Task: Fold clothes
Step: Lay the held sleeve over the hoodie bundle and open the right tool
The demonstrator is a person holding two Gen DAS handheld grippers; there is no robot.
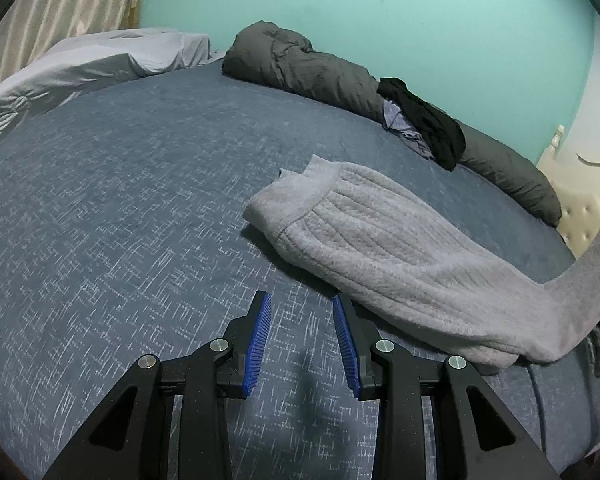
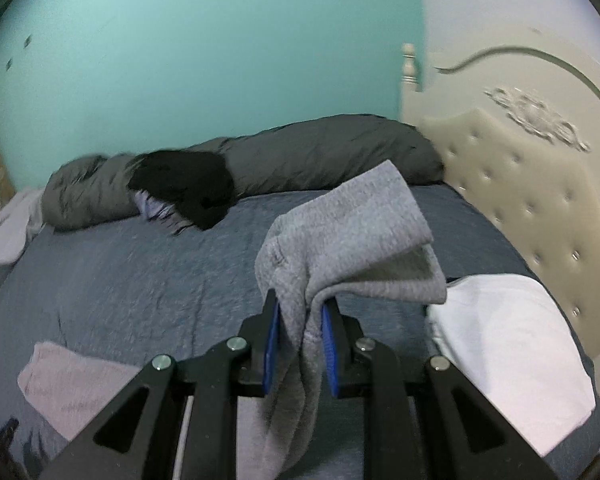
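On the blue woven bedspread (image 1: 120, 208) below a turquoise wall, my right gripper (image 2: 300, 320) pinches one end of the pale grey knitted garment (image 1: 372, 240), lifted near the headboard edge; my left gripper (image 1: 302, 320), fingers spread, holds nothing. A thin pinch could slip and collapse the fold.

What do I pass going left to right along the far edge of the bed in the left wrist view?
Light grey sheet bundle → rolled dark grey quilt → black garment → cream headboard.
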